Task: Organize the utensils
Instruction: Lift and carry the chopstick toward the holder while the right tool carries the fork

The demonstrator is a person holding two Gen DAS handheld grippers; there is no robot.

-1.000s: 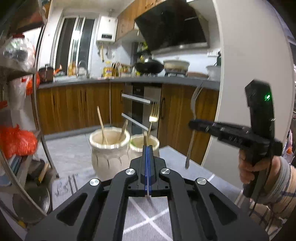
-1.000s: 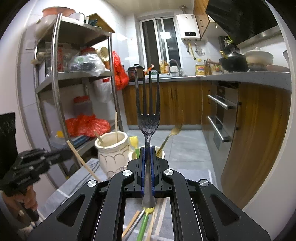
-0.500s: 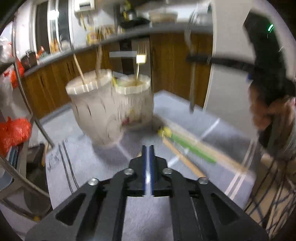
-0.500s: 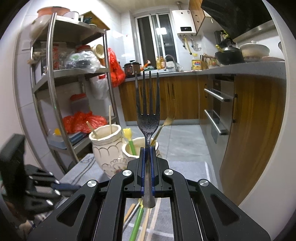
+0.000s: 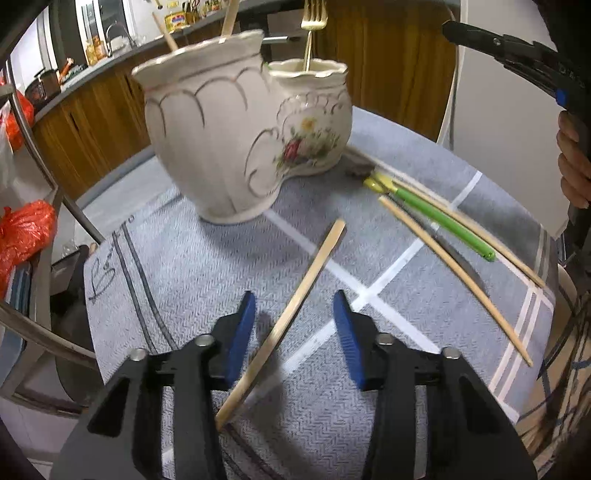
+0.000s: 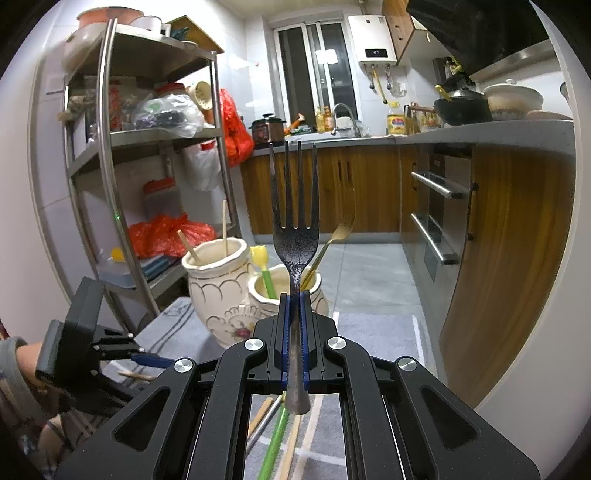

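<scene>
Opening over a single wooden chopstick (image 5: 295, 314) on the bench (image 5: 207, 273), the left tongs (image 5: 293, 332) stand partly spread with the stick between the pads, apparently untouched. The right tongs (image 6: 294, 343) stay clamped narrow on a dark fork (image 6: 294, 236), held upright. Sorting appears partly complete: the taller ceramic holder (image 5: 207, 136) carries chopsticks, the shorter holder (image 5: 314, 118) a gold fork (image 5: 312, 26). A green-handled utensil (image 5: 443, 221) and more chopsticks (image 5: 458, 273) remain loose. Holder interiors are hidden; the green utensil's type is unclear.
</scene>
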